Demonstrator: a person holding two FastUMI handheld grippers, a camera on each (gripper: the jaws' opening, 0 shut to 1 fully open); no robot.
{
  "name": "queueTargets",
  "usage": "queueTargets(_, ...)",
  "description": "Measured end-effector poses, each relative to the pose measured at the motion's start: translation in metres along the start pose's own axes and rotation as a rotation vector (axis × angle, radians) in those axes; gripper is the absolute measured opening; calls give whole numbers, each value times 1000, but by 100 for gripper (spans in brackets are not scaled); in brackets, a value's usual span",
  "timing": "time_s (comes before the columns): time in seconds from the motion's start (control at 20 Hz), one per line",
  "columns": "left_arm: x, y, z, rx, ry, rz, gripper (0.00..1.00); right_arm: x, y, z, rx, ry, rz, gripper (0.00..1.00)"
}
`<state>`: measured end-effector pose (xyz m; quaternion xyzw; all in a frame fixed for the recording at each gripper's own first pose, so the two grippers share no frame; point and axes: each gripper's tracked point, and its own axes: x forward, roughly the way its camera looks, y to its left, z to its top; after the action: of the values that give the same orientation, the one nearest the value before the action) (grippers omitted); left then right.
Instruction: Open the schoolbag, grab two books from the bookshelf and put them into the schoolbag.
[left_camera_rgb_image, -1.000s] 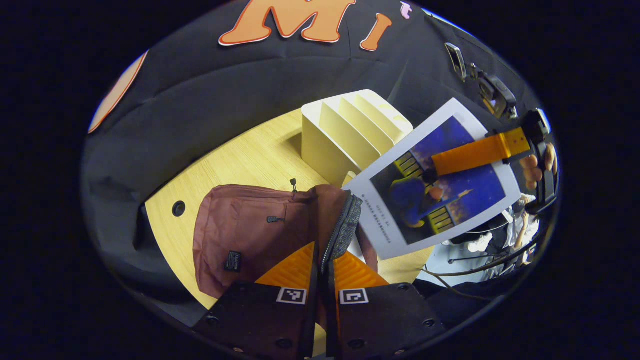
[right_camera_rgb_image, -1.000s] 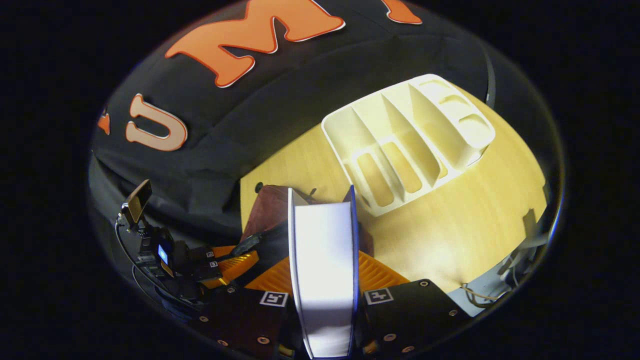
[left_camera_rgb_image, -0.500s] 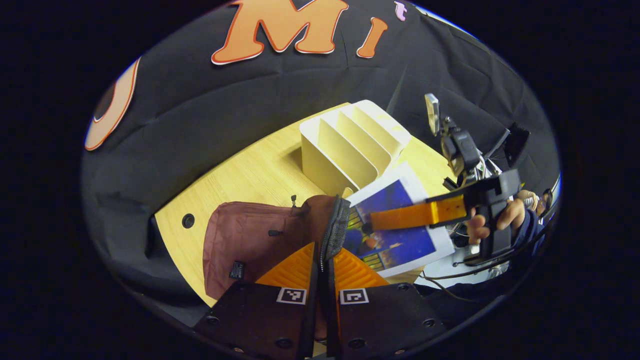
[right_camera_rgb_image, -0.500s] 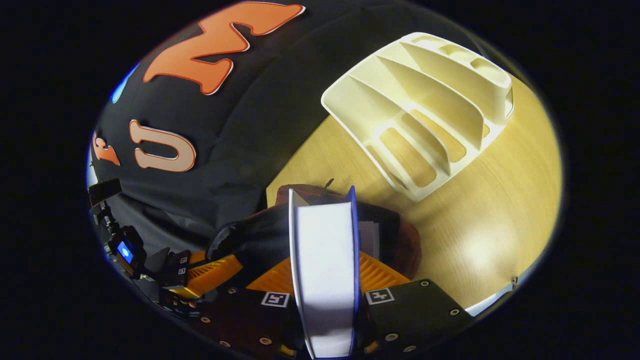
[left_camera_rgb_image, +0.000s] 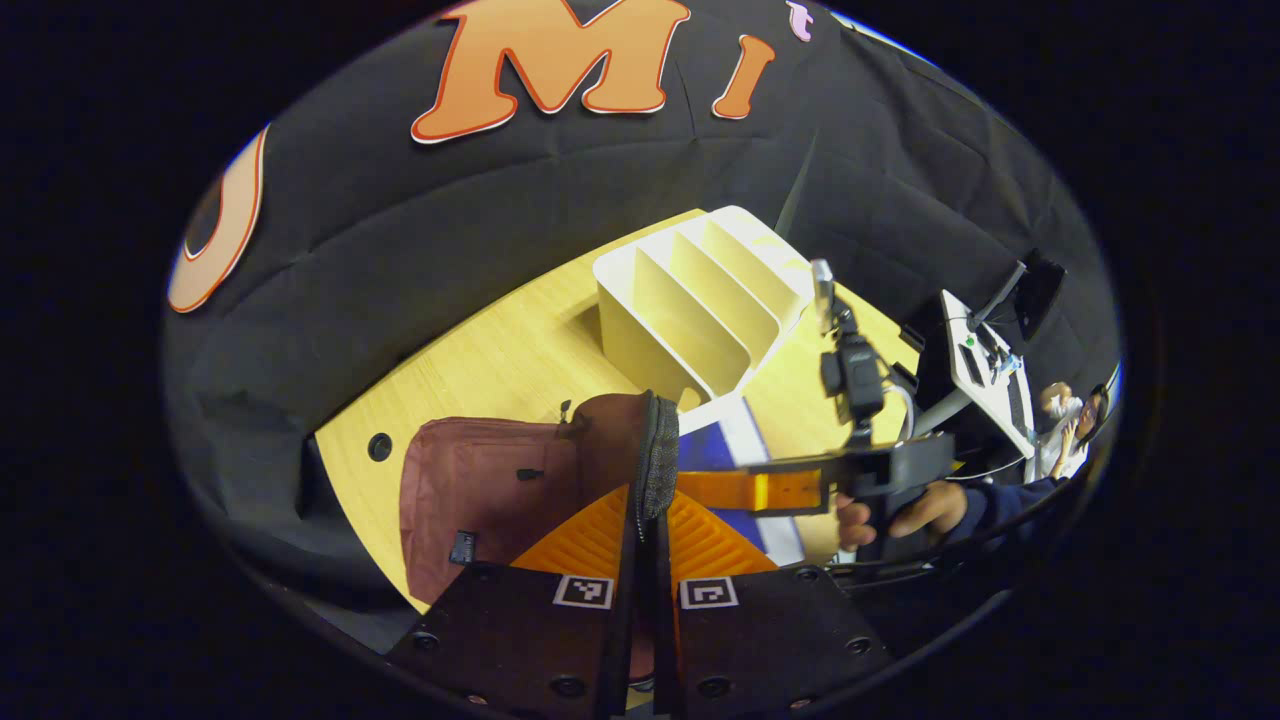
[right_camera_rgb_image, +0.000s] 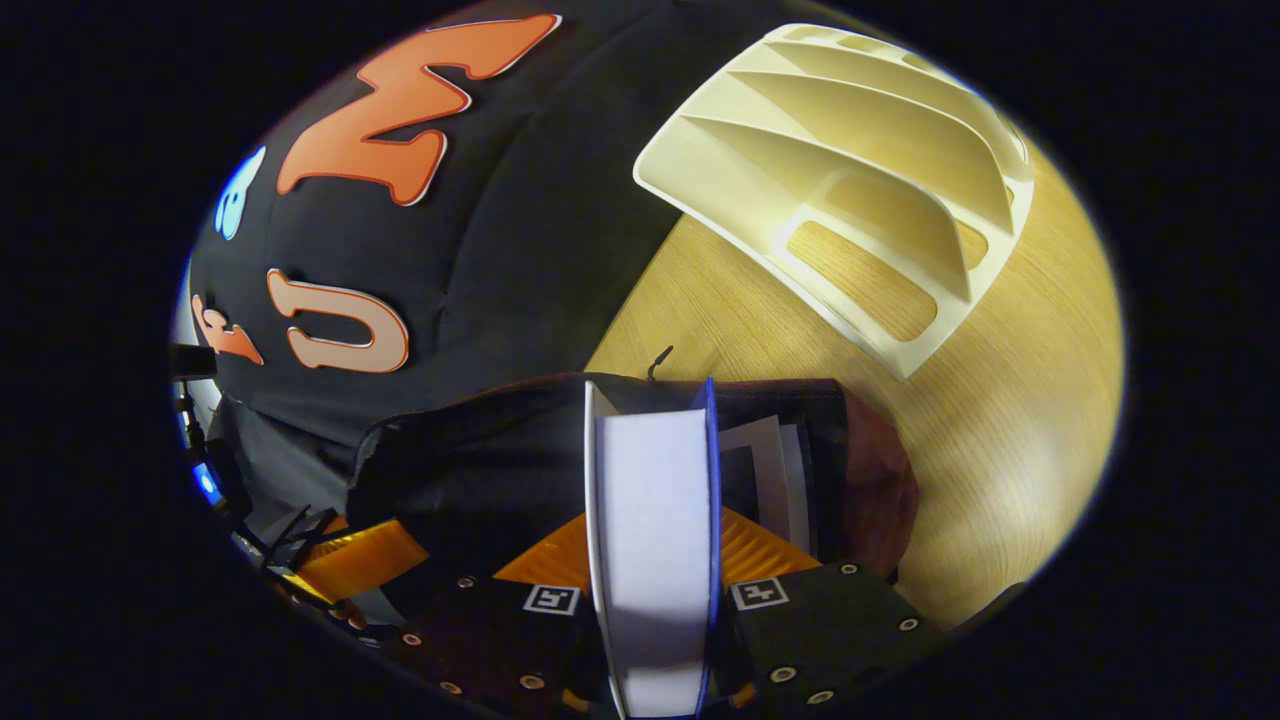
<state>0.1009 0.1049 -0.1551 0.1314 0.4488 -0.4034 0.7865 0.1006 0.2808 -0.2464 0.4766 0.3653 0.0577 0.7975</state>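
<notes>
The maroon schoolbag (left_camera_rgb_image: 480, 480) lies on the wooden table (left_camera_rgb_image: 500, 350). My left gripper (left_camera_rgb_image: 648, 500) is shut on the bag's zipper edge (left_camera_rgb_image: 658, 455) and holds the mouth apart. My right gripper (left_camera_rgb_image: 700, 490) comes in from the right, shut on a blue-covered book (left_camera_rgb_image: 715, 445) that is partly inside the bag. In the right gripper view the book (right_camera_rgb_image: 650, 520) stands edge-on between the right gripper's (right_camera_rgb_image: 650, 545) fingers, over the bag's dark opening (right_camera_rgb_image: 480, 470). Another book (right_camera_rgb_image: 770, 470) rests inside. The cream bookshelf (left_camera_rgb_image: 700, 300) (right_camera_rgb_image: 850, 180) stands behind, its slots bare.
A hand (left_camera_rgb_image: 900, 512) holds the right gripper. Beyond the table's right end are a white desk with a monitor (left_camera_rgb_image: 985, 350) and a person (left_camera_rgb_image: 1065, 420). The table has a cable hole (left_camera_rgb_image: 380, 447) at the left. The left gripper (right_camera_rgb_image: 350, 560) appears low left in the right gripper view.
The right gripper has brought the book down from the air beside the shelf into the bag's mouth. The left gripper has kept its hold on the zipper edge.
</notes>
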Motion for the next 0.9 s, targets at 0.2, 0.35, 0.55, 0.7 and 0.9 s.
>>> queueTargets(0.2, -2, -10, 3, 61, 0, 0, 10, 28, -1, -17, 29, 14, 39, 41)
queueTargets(0.35, -1, -20, 4, 89, 6, -15, 11, 46, 7, -24, 26, 7, 50, 41)
queueTargets(0.55, 0, -19, 1, 61, 1, -18, 10, 61, 10, -30, 13, -10, 56, 41)
queueTargets(0.7, 1, -18, -1, 34, -5, -24, 10, 69, 11, -34, 7, -12, 52, 44)
queueTargets(0.9, 1, -20, -3, 34, -12, -29, 11, 72, 11, -36, -2, -5, 43, 45)
